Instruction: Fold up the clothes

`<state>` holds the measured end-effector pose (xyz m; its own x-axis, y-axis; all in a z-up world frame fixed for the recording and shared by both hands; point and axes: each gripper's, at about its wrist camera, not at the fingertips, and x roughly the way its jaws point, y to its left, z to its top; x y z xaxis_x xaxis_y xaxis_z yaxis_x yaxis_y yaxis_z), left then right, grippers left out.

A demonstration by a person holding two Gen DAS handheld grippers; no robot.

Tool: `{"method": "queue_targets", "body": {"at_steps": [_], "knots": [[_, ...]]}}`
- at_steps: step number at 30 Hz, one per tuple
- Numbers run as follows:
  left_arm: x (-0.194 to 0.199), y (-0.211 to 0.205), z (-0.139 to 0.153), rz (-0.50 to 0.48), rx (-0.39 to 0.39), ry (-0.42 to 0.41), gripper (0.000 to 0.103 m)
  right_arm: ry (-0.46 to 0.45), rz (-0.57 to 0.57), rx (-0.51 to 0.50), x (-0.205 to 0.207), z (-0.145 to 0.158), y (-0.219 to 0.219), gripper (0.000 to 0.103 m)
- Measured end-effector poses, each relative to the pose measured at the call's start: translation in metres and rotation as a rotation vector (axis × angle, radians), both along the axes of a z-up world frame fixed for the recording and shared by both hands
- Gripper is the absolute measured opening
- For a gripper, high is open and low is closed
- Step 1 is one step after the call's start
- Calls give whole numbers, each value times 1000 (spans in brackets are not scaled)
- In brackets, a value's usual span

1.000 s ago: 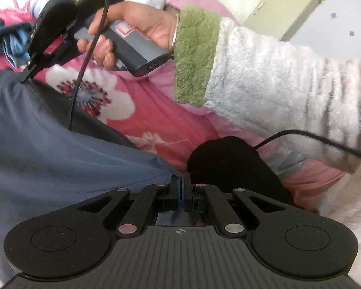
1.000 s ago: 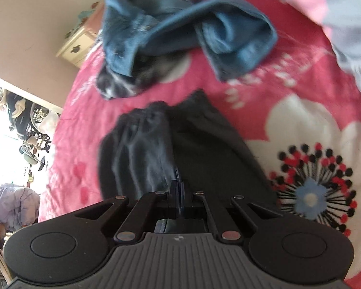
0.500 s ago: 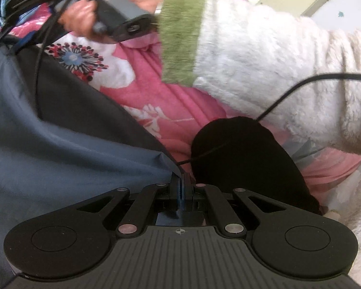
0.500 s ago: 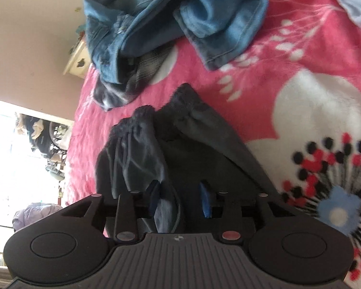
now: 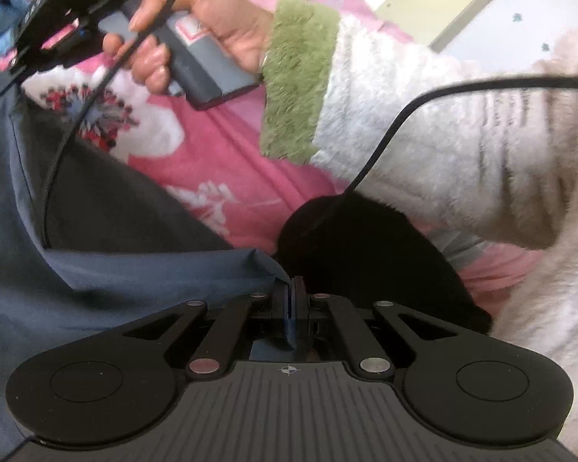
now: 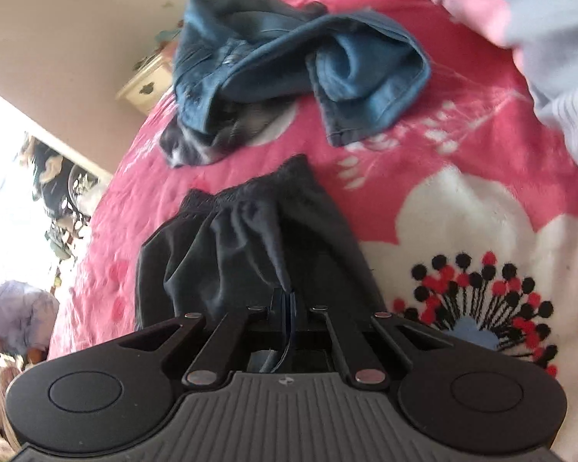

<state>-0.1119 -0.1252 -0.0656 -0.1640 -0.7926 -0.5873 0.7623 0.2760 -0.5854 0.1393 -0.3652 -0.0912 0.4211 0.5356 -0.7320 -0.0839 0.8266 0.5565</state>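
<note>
Right at the tips of the left gripper (image 5: 291, 288), a corner of the dark grey-blue shorts (image 5: 96, 269) is pinched tight, with the rest spreading off to its left over the pink floral blanket (image 5: 212, 154). Ahead of the right gripper (image 6: 287, 300), clamped on a fold of the same shorts, the elastic waistband (image 6: 250, 188) lies flat, and crumpled blue jeans (image 6: 289, 61) sit well beyond it.

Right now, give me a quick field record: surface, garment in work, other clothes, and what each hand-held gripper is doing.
surface: pink floral blanket
garment in work: dark trousers, elastic waistband at the far end
left hand-held gripper: shut on a trouser edge
right hand-held gripper: shut on trouser cloth
other clothes: blue jeans, crumpled beyond the waistband
</note>
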Motion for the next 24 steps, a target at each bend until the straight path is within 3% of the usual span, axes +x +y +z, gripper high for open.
{"method": "queue_targets", "body": {"at_steps": [3,8,10,14,15,16,17,18,20,24], "knots": [[7,-1,0,25,1,10,0,-86,10,20,7,23,4,3],[19,0,20,94,-84,6,0,-234,32,-16,8,61,2,3],[21,-5,16,108,-88,26,0,-194,26,-70,13,49,-2,3],[22,-22,-9,115,-29,64,1,-13,7,-170,25,-1,-4,8],[23,-25,-15,115,-10,75,1,1,-8,-173,24,-4,-6,17],[23,-27,-19,116,5,85,3,2,-31,-173,21,-4,-10,22],[22,-27,-19,115,10,88,12,-6,-52,-166,17,-2,-13,32],[21,-26,-18,113,7,84,19,-24,-69,-155,11,4,-18,34],[17,-24,-13,109,-4,71,43,-63,-89,-146,-5,20,-27,34],[3,-22,-2,72,-12,24,54,-95,-87,-139,-46,55,-39,38]]}}
